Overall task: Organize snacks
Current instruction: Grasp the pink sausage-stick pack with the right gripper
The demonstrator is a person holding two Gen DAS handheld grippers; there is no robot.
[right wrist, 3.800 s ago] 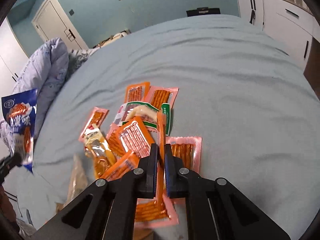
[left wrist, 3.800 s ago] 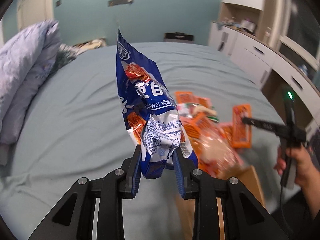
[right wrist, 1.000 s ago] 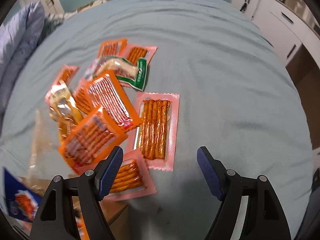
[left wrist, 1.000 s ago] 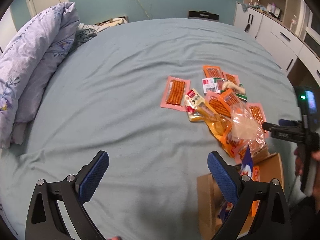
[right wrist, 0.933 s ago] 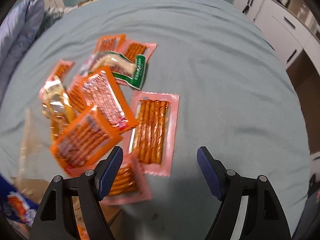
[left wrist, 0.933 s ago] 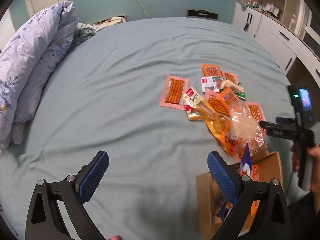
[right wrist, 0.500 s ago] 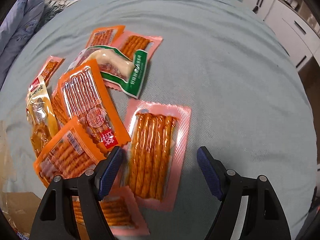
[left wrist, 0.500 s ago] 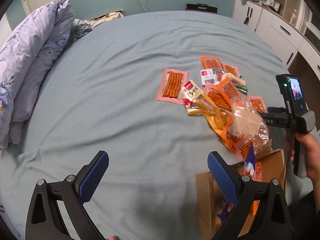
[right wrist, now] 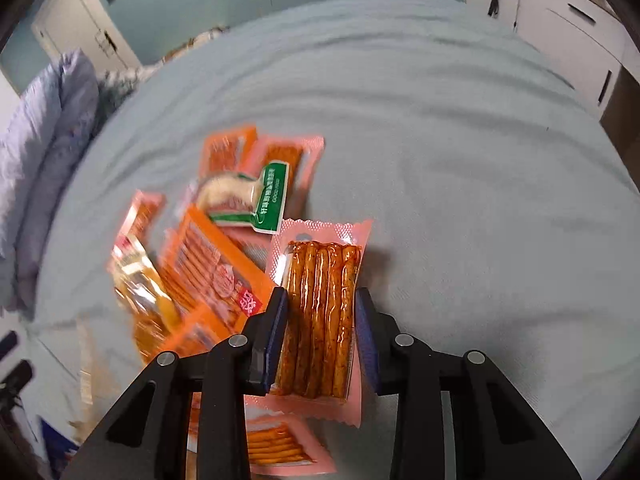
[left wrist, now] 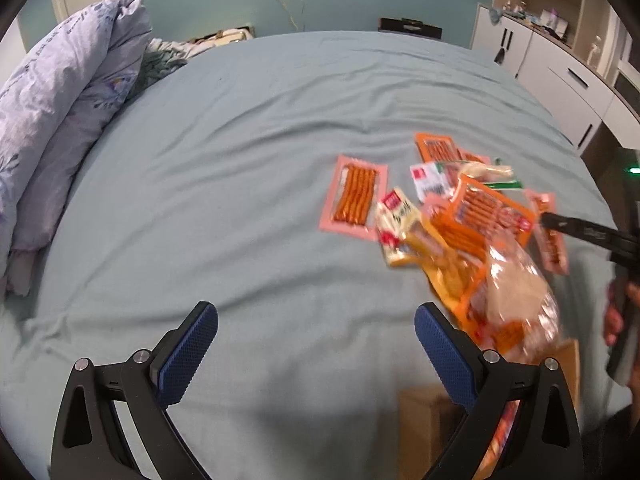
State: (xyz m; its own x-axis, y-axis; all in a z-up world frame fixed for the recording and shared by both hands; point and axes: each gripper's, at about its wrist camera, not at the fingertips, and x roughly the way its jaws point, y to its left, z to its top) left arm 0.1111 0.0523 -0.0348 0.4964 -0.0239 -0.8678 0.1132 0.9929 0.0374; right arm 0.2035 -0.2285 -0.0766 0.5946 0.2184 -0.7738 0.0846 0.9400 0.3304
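Observation:
My right gripper [right wrist: 321, 312] is low over a pile of snack packets on the bed, and its jaws are closing. A pink packet of red spicy sticks [right wrist: 320, 272] lies flat between the pads, which stand close on either side without clearly pressing it. An orange packet [right wrist: 212, 264] and a green-and-white packet [right wrist: 256, 196] lie just to its left. My left gripper [left wrist: 316, 336] hangs wide open over bare sheet with nothing between its fingers. In the left wrist view the pile [left wrist: 472, 216] is ahead and to the right. The right gripper's fingers [left wrist: 576, 232] reach into it there.
A cardboard box [left wrist: 432, 412] stands at the near right, with a clear snack bag [left wrist: 516, 300] leaning at its rim. A separate pink packet [left wrist: 356, 196] lies left of the pile. A bunched quilt [left wrist: 60, 120] lines the left side. White cabinets [left wrist: 568, 64] stand beyond the bed's right edge.
The right gripper has come down over the pink packet and its jaws have narrowed around it. The left gripper has drifted closer to the pile, still wide open.

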